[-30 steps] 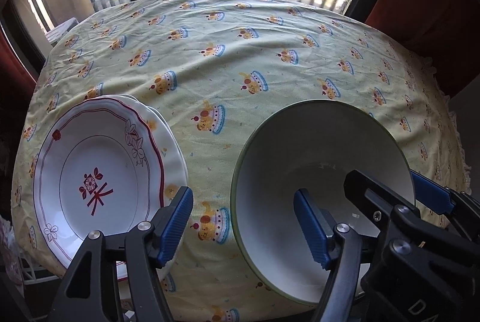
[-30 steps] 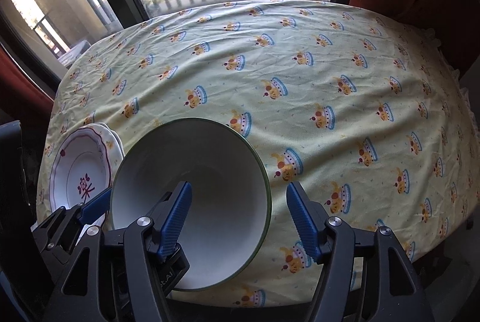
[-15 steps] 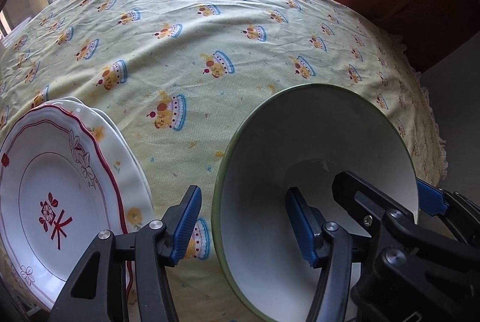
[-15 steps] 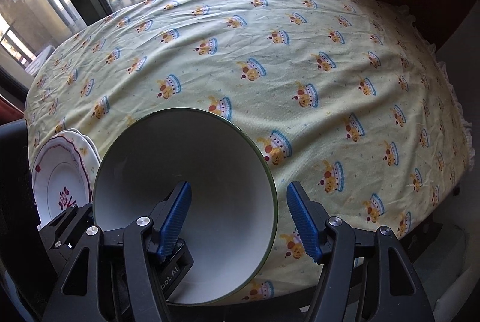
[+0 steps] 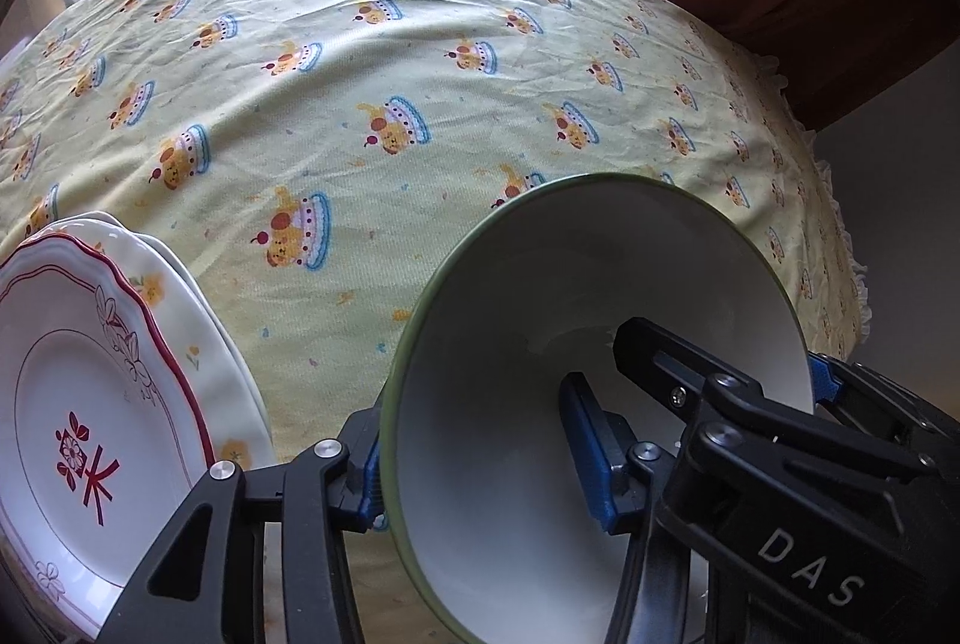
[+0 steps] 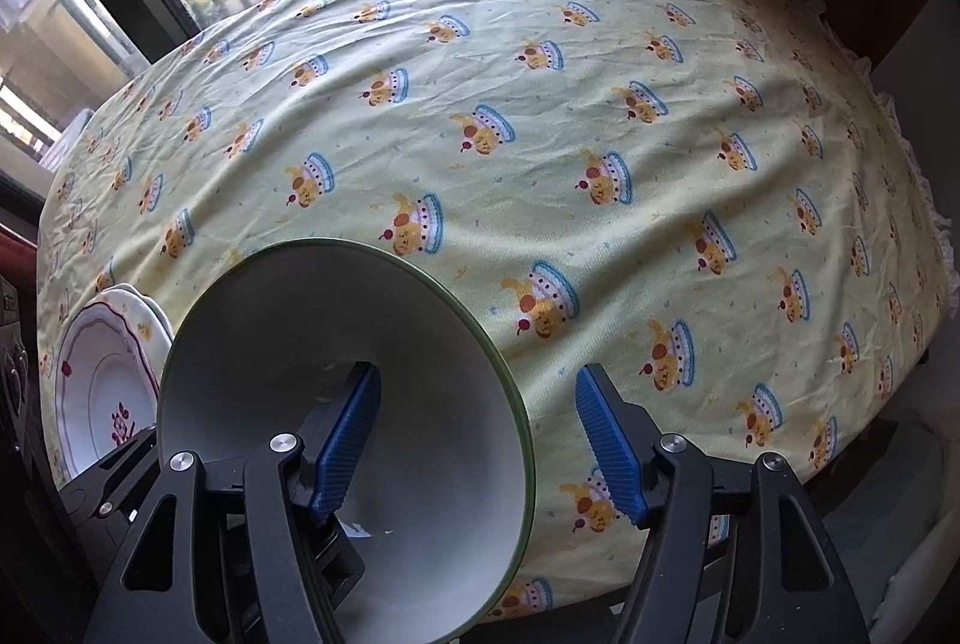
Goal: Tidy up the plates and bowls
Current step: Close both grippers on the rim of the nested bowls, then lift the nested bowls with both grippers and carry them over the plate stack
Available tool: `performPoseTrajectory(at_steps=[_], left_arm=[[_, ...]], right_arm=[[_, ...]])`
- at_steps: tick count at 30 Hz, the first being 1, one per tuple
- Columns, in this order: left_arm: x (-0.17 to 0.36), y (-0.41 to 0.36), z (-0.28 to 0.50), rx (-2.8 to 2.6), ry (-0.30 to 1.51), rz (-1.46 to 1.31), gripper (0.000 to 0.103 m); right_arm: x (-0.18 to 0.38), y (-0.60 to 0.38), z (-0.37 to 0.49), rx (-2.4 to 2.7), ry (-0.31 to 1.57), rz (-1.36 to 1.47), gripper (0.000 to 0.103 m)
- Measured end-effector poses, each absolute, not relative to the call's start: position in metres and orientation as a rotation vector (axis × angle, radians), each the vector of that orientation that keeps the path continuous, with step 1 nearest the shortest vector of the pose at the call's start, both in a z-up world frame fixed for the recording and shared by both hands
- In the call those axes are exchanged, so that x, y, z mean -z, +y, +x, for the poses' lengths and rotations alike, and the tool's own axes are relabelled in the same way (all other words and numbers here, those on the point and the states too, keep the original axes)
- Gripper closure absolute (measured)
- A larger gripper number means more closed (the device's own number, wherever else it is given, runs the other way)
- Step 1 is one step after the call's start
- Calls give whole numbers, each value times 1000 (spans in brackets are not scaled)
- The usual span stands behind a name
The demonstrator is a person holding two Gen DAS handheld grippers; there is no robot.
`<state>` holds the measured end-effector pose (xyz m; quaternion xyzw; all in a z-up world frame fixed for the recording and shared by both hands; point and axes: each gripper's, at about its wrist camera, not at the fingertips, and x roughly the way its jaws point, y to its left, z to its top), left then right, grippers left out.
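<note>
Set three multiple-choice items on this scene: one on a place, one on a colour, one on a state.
1. The stack of plates lies:
A. left of the bowl
B. inside the bowl
C. right of the bowl

2. The bowl's rim is:
A. red
B. green
C. blue

3. The right gripper is:
A. shut on a plate
B. clear of the bowl
C. open, astride the bowl's rim

Answers:
1 A, both views show the plates on the bowl's left.
2 B, a green line edges the white bowl.
3 C, one finger is inside the bowl and the other outside, over the cloth.
</note>
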<state>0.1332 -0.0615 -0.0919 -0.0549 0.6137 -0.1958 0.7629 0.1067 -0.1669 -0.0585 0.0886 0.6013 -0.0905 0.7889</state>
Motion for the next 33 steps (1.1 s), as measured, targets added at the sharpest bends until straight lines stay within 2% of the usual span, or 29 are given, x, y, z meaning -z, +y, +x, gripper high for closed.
performPoseTrajectory(at_steps=[13, 14, 16, 17, 18, 23, 33], left_arm=[[88, -74, 132, 266, 1345, -79, 46], [87, -76, 131, 260, 1340, -70, 46], [86, -80, 128, 248, 1325, -42, 46], [84, -82, 127, 233, 1321, -26, 46], [84, -86, 127, 204, 1322, -12, 45], [80, -99, 123, 135, 1298, 32, 45], [75, -105, 103, 85, 1347, -56, 45]], right_arm=[[84, -199, 118, -16, 1302, 385, 33], [85, -199, 119, -38, 1305, 393, 35], [84, -197, 120, -98, 1306, 391, 47], [83, -195, 120, -124, 1305, 384, 57], [82, -193, 120, -137, 1305, 368, 60], [83, -200, 119, -172, 1306, 383, 60], [76, -213, 103, -197, 1328, 360, 59]])
